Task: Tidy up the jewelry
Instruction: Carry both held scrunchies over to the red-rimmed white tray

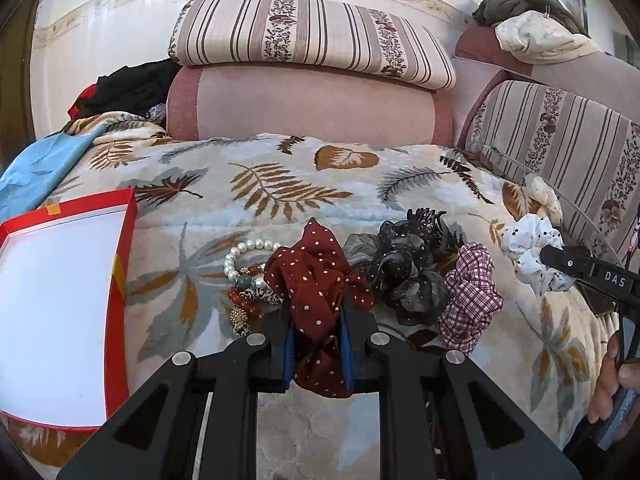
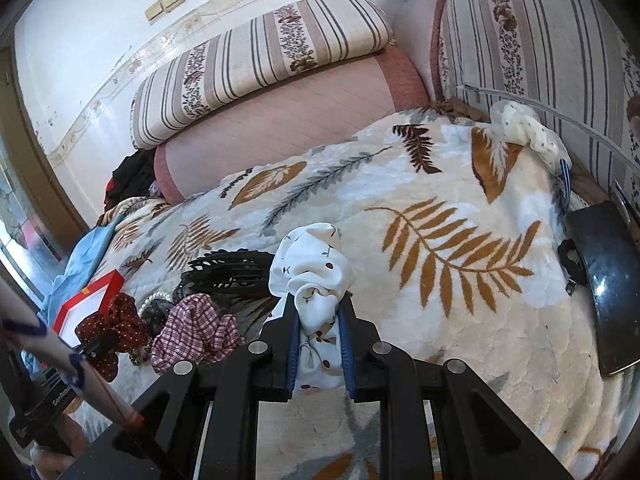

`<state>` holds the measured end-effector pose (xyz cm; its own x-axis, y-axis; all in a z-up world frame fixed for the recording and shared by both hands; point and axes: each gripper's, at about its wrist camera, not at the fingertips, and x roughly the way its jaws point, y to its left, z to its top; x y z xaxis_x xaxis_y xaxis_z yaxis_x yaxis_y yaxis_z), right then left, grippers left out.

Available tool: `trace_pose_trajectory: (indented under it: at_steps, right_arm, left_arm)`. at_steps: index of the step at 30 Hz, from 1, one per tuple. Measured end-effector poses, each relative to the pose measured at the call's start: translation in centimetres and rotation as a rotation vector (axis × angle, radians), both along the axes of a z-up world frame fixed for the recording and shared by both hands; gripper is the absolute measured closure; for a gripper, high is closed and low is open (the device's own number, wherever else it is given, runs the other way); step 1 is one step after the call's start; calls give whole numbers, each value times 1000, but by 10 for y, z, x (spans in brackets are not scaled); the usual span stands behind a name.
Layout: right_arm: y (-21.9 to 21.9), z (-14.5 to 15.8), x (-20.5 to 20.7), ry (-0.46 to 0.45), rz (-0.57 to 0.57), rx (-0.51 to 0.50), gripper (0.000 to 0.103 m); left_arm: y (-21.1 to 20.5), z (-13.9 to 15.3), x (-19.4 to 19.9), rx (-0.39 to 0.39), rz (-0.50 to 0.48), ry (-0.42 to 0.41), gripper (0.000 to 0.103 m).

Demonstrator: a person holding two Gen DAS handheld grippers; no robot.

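Closest to the left wrist camera, the left gripper [image 1: 318, 330] is pinching a dark red polka-dot scrunchie [image 1: 320, 284]: fabric is bunched between both blue-lined fingers [image 1: 289, 354] and rises above the fingertips. Just left of this gripper, touching the red fabric, lies a pearl bracelet [image 1: 244, 256] with a cluster of red, green and gold beads [image 1: 244, 300] directly below it. Further left, apart from the beads, an open red box [image 1: 120, 280] with a white interior rests on the leaf-print blanket [image 1: 280, 184]. Just right of the gripper sits a black sheer fabric flower hair piece [image 1: 404, 276], with a black claw clip [image 1: 426, 216] behind it and a pink plaid scrunchie [image 1: 470, 296] touching its right side.

Further right, the right gripper [image 2: 319, 332] is pinching a white scrunchie with small cherry prints [image 2: 312, 276]; the fabric fills the gap between its fingers and bulges above the tips. In the left wrist view this gripper's finger [image 1: 560, 258] shows at the right edge against the white fabric. Ahead and right of the right gripper, a cream dotted scrunchie [image 2: 528, 126] lies at the far edge of the blanket, beside the striped cushion [image 2: 540, 40]. To the right, a dark glossy curved object [image 2: 608, 280] rests on the blanket; its identity cannot be determined.
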<state>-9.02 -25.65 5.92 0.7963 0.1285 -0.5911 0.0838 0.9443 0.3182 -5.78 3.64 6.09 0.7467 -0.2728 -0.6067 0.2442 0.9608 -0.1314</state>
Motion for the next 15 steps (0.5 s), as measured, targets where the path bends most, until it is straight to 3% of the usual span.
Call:
trace_pose_trajectory:
  at_steps: [15]
  right_arm:
    - [29, 6, -16, -22, 14, -18, 84]
  left_arm:
    - [20, 36, -25, -16, 26, -33, 86]
